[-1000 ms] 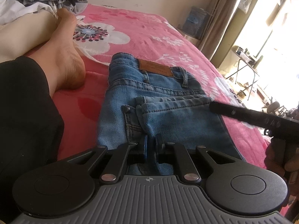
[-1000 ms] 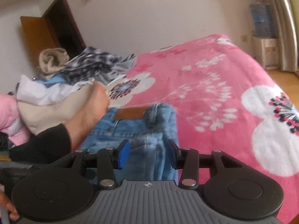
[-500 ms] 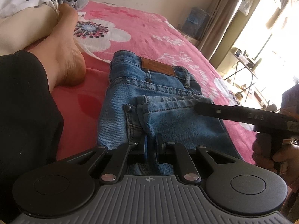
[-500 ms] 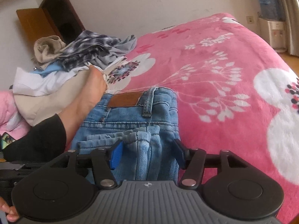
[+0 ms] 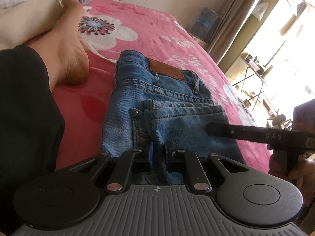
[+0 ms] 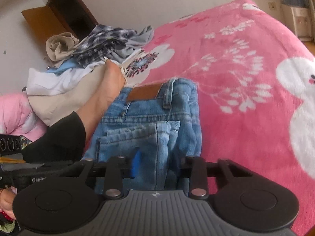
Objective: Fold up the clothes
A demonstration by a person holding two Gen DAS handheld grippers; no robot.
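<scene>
Blue jeans [image 5: 137,90] lie folded on the pink flowered blanket [image 5: 137,25], brown leather waist patch [image 5: 167,69] at the far end. A leg section is folded back on top. My left gripper [image 5: 159,153] is at the near edge of the jeans, shut on that denim fold. In the right wrist view my right gripper [image 6: 159,165] stands open, its fingers either side of the folded leg of the jeans [image 6: 177,102]. One right gripper finger [image 5: 236,132] reaches in over the jeans from the right.
A person's bare foot [image 5: 69,59] and black trouser leg [image 5: 23,108] rest on the bed just left of the jeans. A pile of unfolded clothes [image 6: 94,45] sits at the bed's far left. A curtain and sunlit doorway lie beyond the right edge.
The right gripper has come down and forward over the jeans and now straddles the folded leg. The left gripper has kept its hold on the near fold.
</scene>
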